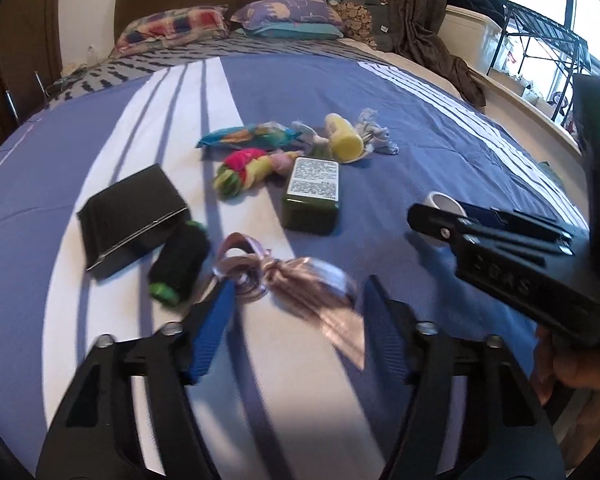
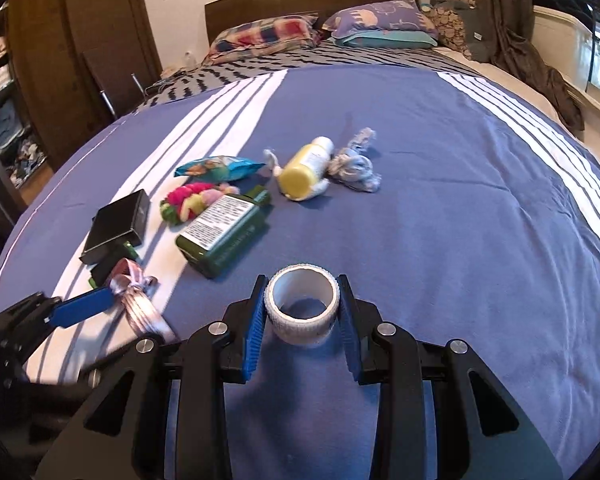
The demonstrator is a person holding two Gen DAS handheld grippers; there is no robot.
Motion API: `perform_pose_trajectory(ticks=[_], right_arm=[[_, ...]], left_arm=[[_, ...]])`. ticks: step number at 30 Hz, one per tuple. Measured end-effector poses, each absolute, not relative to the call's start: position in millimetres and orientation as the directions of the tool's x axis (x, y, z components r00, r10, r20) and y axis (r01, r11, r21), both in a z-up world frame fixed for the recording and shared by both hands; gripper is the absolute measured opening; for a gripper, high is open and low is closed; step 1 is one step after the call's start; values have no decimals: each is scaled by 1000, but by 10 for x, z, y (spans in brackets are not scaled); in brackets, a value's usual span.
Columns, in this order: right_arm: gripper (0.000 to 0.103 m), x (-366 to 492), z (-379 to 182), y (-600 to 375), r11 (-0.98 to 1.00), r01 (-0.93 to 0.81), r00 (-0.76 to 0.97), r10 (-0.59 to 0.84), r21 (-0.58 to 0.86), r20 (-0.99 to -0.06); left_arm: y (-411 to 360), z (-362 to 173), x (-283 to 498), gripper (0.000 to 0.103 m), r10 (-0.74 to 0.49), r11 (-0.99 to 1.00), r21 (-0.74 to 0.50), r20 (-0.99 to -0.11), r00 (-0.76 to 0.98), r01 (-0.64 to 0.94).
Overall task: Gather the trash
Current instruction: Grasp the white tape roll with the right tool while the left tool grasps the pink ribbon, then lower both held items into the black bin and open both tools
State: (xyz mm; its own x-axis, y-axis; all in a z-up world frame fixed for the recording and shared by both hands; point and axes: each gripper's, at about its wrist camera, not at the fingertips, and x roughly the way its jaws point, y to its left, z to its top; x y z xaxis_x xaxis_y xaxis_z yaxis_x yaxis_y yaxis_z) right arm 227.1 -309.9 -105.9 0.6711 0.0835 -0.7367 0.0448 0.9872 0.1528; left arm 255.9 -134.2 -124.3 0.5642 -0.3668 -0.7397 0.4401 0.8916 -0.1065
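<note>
While your right gripper (image 2: pixel 302 306) is clamped on the white tape roll (image 2: pixel 303 304) (a stubby hollow ring with ribbed edges) near the bed's (image 2: pixel 460 220) front edge, your left gripper (image 1: pixel 298 300) sits half open around the shiny pinkish ribbon (image 1: pixel 300 280), pads not pressing. Green tin (image 2: pixel 224 232) has a white printed label, too small to read.
</note>
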Motion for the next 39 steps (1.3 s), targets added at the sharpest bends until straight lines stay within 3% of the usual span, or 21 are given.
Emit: perform_pose_trajectory(ticks=[2, 5, 8, 39], right_arm=[[35, 2258, -1076, -3135, 987, 48, 669, 82, 154, -739], [35, 2230, -1061, -3160, 987, 48, 672, 82, 154, -736], [35, 2170, -1031, -3172, 987, 47, 682, 81, 154, -727], [35, 345, -502, -2689, 992, -26, 739, 104, 126, -665]], left_arm=[[-1363, -1281, 2610, 37, -373, 889, -117, -748, 549, 443], [-1376, -1311, 2629, 18, -359, 893, -103, -751, 554, 438], [-1347, -1287, 2598, 4, -362, 893, -109, -750, 553, 437], [-767, -612, 603, 1, -407, 873, -75, -654, 637, 481]])
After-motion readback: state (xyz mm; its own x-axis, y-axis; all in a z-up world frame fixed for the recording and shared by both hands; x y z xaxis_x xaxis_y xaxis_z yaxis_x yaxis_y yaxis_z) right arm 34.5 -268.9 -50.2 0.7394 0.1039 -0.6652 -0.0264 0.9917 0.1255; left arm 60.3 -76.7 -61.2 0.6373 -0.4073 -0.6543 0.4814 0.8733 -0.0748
